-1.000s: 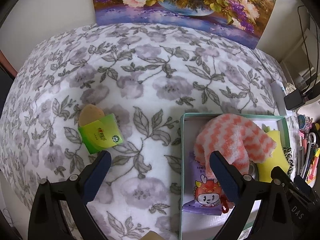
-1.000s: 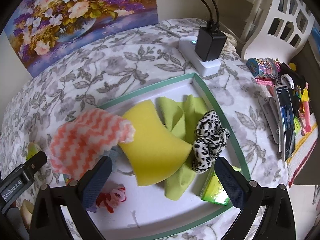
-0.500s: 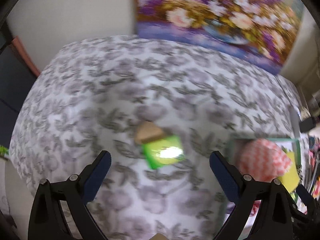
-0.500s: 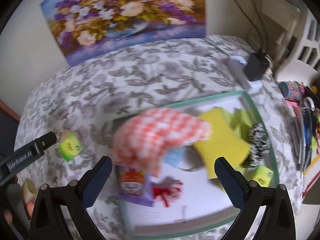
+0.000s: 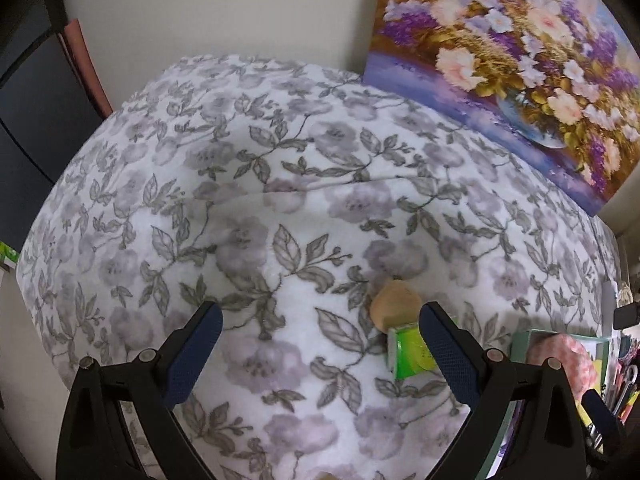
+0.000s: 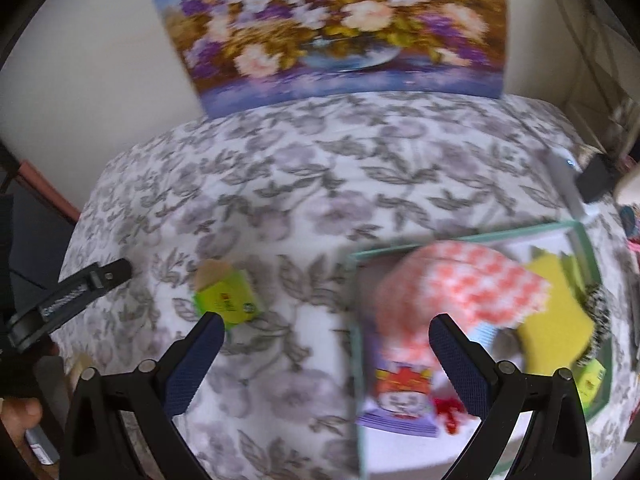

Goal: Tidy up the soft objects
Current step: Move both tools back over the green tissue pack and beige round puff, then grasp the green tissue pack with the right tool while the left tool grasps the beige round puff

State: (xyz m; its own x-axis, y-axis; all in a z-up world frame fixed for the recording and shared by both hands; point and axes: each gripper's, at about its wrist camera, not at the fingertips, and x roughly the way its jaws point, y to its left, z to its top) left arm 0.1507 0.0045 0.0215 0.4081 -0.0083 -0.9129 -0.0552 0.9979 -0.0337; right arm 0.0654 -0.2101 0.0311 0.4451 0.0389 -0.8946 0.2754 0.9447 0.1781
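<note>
A green packet (image 5: 408,354) (image 6: 228,298) lies on the floral cloth with a tan round pad (image 5: 394,304) (image 6: 210,272) against its far end. My left gripper (image 5: 318,338) is open above the cloth, its right finger partly covering the packet. My right gripper (image 6: 326,354) is open and empty, hovering between the packet and the green-rimmed tray (image 6: 460,236). The tray holds an orange-and-white checked cloth (image 6: 460,284), a yellow sponge (image 6: 556,320), a leopard-print scrunchie (image 6: 598,308), a purple cartoon packet (image 6: 404,400) and a second green packet (image 6: 590,382). The tray's corner (image 5: 524,340) shows at the left wrist view's right edge.
A flower painting (image 5: 520,52) (image 6: 340,28) leans on the wall behind the table. A white power strip with a black plug (image 6: 588,184) lies beyond the tray. A hand (image 6: 20,416) holds the left gripper's handle at bottom left. Open floral cloth (image 5: 240,200) spreads left.
Both cameras swung left. The green packet shifted right in the left wrist view, now beside the right finger. In the right wrist view the tray slid right and the packet came nearer.
</note>
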